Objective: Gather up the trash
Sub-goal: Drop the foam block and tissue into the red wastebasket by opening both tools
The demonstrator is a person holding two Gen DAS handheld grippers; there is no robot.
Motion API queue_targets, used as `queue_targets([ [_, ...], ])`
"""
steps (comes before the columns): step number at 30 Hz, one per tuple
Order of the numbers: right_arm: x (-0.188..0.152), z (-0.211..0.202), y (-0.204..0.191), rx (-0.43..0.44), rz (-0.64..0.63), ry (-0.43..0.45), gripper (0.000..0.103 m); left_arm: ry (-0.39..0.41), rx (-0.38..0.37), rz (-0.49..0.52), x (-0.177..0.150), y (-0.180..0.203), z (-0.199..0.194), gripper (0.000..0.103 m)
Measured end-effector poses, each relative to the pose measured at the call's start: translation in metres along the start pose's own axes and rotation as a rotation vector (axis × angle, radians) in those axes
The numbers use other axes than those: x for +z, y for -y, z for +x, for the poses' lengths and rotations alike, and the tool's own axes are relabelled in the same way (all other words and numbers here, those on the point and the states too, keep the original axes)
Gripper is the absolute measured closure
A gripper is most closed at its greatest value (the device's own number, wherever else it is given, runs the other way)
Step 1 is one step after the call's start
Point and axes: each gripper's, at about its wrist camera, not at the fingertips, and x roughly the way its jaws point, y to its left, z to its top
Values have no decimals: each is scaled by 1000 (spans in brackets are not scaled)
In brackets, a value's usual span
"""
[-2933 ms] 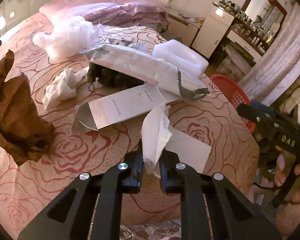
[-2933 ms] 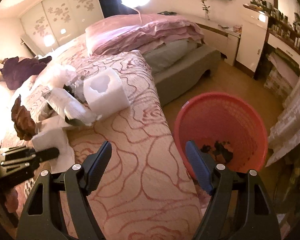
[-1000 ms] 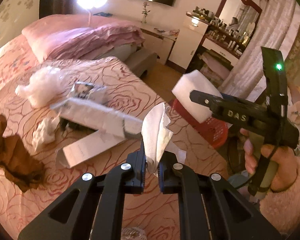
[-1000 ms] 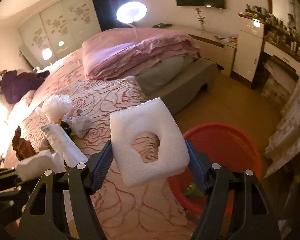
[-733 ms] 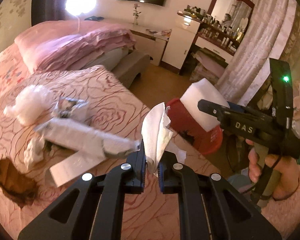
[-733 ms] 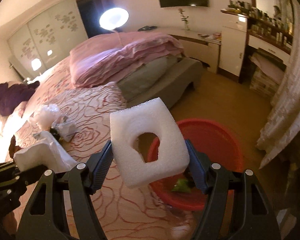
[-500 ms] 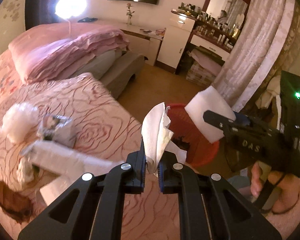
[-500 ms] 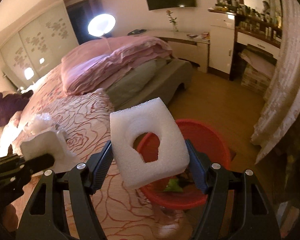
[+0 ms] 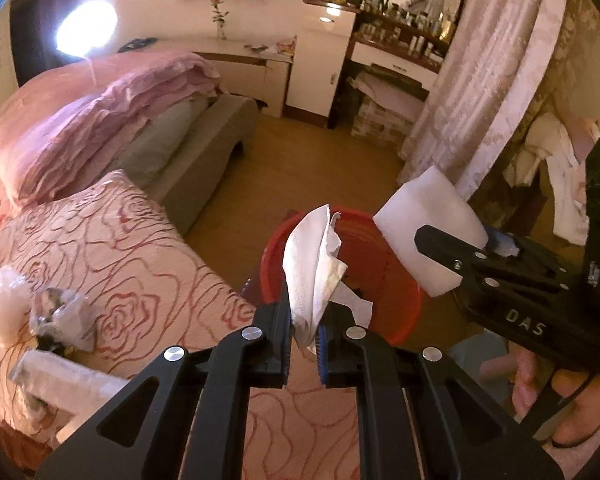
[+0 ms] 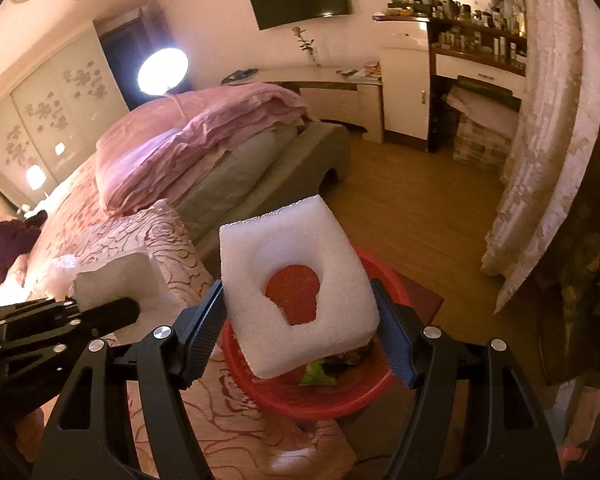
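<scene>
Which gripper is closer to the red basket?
Right, probably. The right gripper holds the foam block over the red basket. The left gripper, pinching tissue, sits at its near rim above the bed edge.

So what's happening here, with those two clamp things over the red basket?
A person is clearing trash off the bed. The left hand-held gripper is shut on a crumpled tissue, and the right hand-held gripper is clamped on a white foam block with a hole cut through it. Both are held over a red basket on the floor beside the bed, which already holds some scraps. Nothing is dropped yet.
</scene>
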Motion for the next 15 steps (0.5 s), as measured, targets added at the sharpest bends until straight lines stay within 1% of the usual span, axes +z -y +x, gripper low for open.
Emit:
queue_targets([
  [7,2,2,16,-19,29,-3,35,-53,-14,12,9,7,26,94],
  [15,3,13,30,-38,50,-28,35,-109,-32,4,15,9,54,94],
])
